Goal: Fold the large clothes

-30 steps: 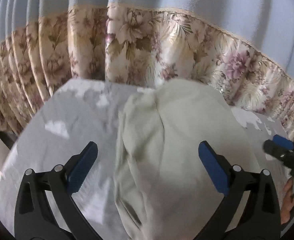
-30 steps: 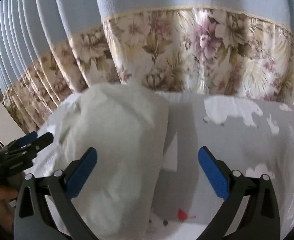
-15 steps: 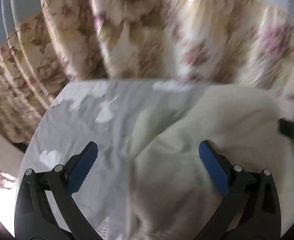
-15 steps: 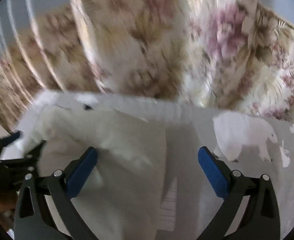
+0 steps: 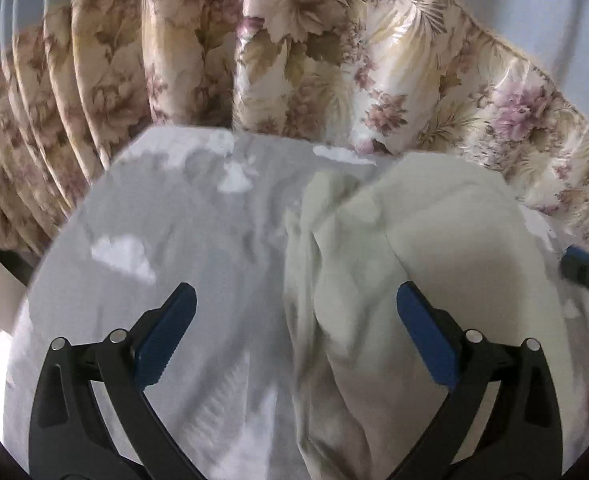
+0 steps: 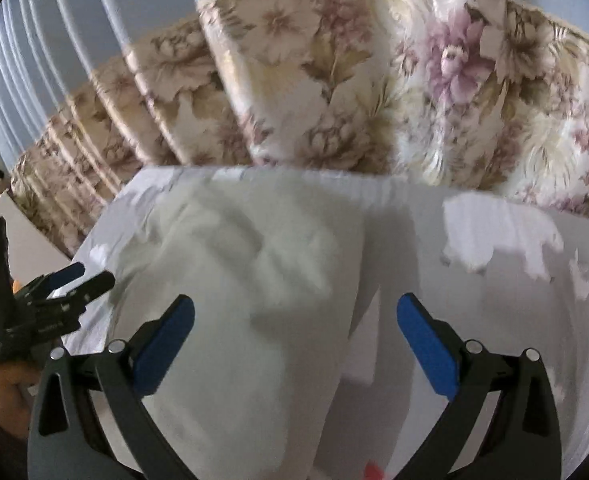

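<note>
A pale cream garment (image 5: 414,264) lies folded in a long bundle on the grey sheet (image 5: 166,216), reaching toward the curtain. My left gripper (image 5: 294,324) hovers open over the garment's left edge, nothing between its blue pads (image 5: 166,332). In the right wrist view the same garment (image 6: 246,280) fills the left half. My right gripper (image 6: 294,328) is open above its right edge, holding nothing. The left gripper (image 6: 66,284) also shows at that view's left edge, held by a hand. The right gripper's tip (image 5: 582,268) peeks in at the left view's right edge.
A floral curtain (image 5: 334,80) with a blue upper part hangs right behind the bed's far edge. The grey sheet carries white animal prints (image 6: 494,232). A small red spot (image 6: 374,470) lies on the sheet near the right gripper. Pale furniture (image 6: 26,236) stands off the left side.
Both cameras swung and dipped, then came back up. The garment's far end now looks more rumpled, and it sits further right in the left view. Both grippers stayed open.
</note>
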A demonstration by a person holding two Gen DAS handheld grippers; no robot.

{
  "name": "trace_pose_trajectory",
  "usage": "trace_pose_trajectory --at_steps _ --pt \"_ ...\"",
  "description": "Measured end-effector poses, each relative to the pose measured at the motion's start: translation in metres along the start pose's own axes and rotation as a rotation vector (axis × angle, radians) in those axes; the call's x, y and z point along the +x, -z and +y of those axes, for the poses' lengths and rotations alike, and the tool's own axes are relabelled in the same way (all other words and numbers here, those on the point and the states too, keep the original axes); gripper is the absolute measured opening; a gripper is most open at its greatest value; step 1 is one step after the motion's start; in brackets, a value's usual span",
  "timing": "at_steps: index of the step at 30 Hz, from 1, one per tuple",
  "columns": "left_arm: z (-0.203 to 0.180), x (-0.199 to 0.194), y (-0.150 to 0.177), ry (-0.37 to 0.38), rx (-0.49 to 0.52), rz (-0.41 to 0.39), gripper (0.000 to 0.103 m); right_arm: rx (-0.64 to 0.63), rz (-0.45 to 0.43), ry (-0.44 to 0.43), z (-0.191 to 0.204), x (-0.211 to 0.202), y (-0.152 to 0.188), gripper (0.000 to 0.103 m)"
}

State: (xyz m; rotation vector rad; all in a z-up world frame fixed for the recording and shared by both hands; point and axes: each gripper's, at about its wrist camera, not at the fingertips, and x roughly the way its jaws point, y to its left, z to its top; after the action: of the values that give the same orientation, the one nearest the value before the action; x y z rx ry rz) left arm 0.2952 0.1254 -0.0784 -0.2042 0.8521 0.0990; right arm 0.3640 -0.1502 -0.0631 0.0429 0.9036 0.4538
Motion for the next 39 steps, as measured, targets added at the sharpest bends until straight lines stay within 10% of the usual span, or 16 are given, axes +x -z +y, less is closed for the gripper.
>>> trace_pose_trajectory --at_steps 13,17,20,27,39 --pt "-0.017 0.031 0.041 -0.046 -0.012 0.053 0.100 0.089 0.059 -0.049 -0.007 0.038 0.040 0.100" --pt "-0.015 0.033 0.043 -0.034 -0.018 0.048 0.099 0.087 0.069 -0.113 -0.004 0.043 0.047 0.078" --pt "-0.017 0.032 0.045 -0.012 -0.017 0.039 0.089 0.062 0.054 -0.118 0.001 0.040 0.047 0.066" --pt "-0.044 0.019 0.047 0.045 0.035 0.008 0.025 -0.016 -0.018 -0.074 0.016 0.022 0.046 0.038" --pt "-0.142 0.010 0.041 0.128 0.106 -0.008 0.014 -0.128 -0.117 0.074 -0.024 -0.052 0.031 0.031"
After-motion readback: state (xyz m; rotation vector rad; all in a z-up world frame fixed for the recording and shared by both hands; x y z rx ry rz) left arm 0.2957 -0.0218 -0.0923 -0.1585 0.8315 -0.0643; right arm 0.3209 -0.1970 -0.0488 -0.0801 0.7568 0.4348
